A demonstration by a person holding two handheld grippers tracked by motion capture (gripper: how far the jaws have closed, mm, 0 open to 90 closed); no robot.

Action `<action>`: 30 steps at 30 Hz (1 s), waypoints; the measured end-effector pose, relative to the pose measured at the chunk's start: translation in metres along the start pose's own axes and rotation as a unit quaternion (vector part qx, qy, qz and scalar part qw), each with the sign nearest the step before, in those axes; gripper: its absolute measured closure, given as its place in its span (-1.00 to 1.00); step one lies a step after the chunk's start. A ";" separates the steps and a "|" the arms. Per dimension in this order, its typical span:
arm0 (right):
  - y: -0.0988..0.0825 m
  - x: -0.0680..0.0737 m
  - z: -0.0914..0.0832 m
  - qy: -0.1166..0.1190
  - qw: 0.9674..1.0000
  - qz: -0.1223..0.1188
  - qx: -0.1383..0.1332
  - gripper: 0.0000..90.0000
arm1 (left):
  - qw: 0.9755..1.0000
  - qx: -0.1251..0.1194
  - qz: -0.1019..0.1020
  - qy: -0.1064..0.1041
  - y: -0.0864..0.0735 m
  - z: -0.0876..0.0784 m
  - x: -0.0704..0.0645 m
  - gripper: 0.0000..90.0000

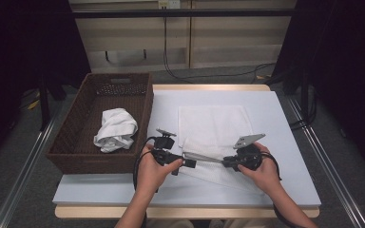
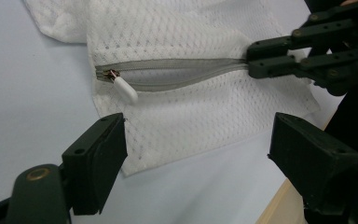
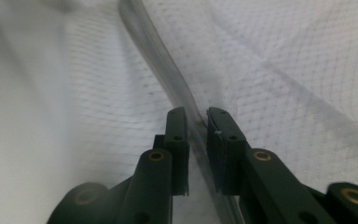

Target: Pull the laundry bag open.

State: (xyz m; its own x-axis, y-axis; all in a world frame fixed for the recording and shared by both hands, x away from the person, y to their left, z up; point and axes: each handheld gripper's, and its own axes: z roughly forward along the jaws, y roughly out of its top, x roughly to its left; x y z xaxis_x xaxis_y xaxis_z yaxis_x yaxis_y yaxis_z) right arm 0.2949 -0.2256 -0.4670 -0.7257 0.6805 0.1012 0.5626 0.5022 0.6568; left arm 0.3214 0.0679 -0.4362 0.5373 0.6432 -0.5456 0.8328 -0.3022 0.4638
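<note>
On the table [image 1: 285,142], seen from the high view, your mesh laundry bag [image 1: 214,124] lies flat just right of the wicker basket [image 1: 78,156], and its zipper [image 1: 204,158] runs crosswise between your 2 grippers. From the left gripper view, the left gripper [image 2: 196,149] stands wide open and empty, and the white pull tab [image 2: 125,89] lies just ahead of its jaws at the zipper's near end, so this hand looks the better placed to take it. From the right gripper view, the right gripper [image 3: 196,140] pinches the zipper tape, jaws nearly closed on it at the far end, which probably keeps the line taut.
</note>
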 end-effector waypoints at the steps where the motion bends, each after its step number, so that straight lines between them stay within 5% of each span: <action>1: 0.000 -0.003 0.002 -0.002 1.000 -0.001 -0.004 0.77 | 1.000 0.007 0.009 0.000 0.000 0.000 0.001 -0.58; 5: 0.002 -0.009 0.006 -0.012 1.000 0.000 -0.001 0.75 | 1.000 0.004 -0.004 -0.001 0.000 0.003 0.003 -0.59; 10: 0.005 -0.013 0.008 -0.025 1.000 0.001 0.005 0.62 | 1.000 0.018 0.014 0.002 0.000 0.003 0.004 -0.59; 16: 0.005 -0.011 0.011 -0.033 0.999 -0.028 0.017 0.59 | 1.000 0.010 -0.005 -0.003 -0.001 0.007 0.001 -0.59; 18: 0.006 -0.010 0.012 -0.040 0.999 -0.027 0.020 0.65 | 1.000 0.014 0.003 0.002 -0.001 0.006 0.002 -0.59; 22: 0.008 -0.013 0.012 -0.029 0.999 -0.011 0.015 0.96 | 1.000 0.017 0.014 0.001 0.000 0.003 0.002 -0.59; 30: 0.017 -0.014 -0.001 0.017 1.000 0.013 -0.007 1.00 | 1.000 0.005 0.008 0.001 0.001 0.003 -0.001 -0.59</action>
State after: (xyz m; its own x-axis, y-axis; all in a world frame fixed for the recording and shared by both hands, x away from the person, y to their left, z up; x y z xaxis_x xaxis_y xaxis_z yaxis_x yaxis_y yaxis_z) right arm 0.3145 -0.2269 -0.4564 -0.7239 0.6746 0.1443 0.5763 0.4765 0.6640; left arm 0.3219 0.0651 -0.4379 0.5495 0.6403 -0.5368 0.8258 -0.3187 0.4652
